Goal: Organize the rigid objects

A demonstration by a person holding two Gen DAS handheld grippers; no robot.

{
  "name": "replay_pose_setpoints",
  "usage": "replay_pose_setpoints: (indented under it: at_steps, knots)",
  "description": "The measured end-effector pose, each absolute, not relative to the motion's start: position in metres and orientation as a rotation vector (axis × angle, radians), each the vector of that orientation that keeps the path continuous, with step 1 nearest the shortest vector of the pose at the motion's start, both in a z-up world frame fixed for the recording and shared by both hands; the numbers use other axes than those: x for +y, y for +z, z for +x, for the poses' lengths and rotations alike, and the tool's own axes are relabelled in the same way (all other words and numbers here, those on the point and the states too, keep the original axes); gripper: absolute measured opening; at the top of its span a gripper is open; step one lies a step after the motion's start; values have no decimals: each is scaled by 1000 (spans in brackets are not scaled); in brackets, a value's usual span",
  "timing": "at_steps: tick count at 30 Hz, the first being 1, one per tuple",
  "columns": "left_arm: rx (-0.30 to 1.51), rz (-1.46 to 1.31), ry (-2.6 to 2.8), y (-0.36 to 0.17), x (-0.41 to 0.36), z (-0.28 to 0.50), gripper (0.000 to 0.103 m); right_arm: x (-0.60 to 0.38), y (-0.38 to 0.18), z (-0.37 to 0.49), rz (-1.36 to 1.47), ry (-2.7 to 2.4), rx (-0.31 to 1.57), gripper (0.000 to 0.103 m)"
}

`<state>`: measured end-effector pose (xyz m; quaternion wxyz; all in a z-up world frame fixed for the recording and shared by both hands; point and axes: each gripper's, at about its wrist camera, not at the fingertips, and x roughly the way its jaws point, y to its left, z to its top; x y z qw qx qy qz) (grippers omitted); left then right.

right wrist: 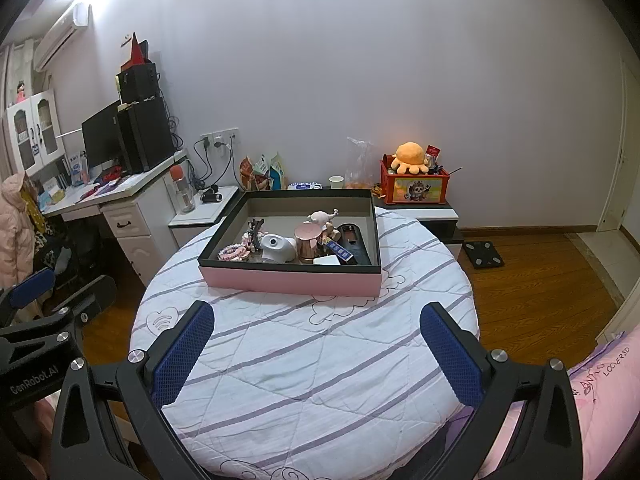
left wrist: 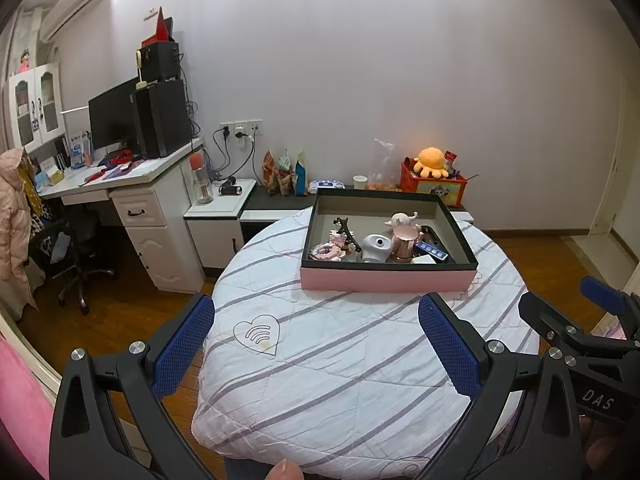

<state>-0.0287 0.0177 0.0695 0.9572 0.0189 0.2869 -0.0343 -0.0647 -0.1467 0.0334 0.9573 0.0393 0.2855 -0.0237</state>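
Hovering over the quilted table (right wrist: 320, 360), both grippers, left gripper (left wrist: 316, 344) and right gripper (right wrist: 316, 344), have jaws spread wide and empty. Clutter sits jumbled in the pink box (right wrist: 292, 280) ahead, probably so everything's reachable for sorting.

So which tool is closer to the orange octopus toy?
Right. The right tool faces the pink box with the orange octopus toy beyond; the left tool sits further left.

Behind the bed you see a white desk (left wrist: 132, 178) with a black monitor (left wrist: 112, 114) — and an orange plush octopus (right wrist: 410, 158) atop a red box (right wrist: 416, 189).
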Motion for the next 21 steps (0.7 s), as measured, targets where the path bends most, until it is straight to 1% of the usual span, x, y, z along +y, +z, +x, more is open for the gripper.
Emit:
replay_pose_setpoints:
  at_steps: [21]
  knots:
    - [583,46,-69,73,15,-29,103,-148,37,-65,87,-51,577,103]
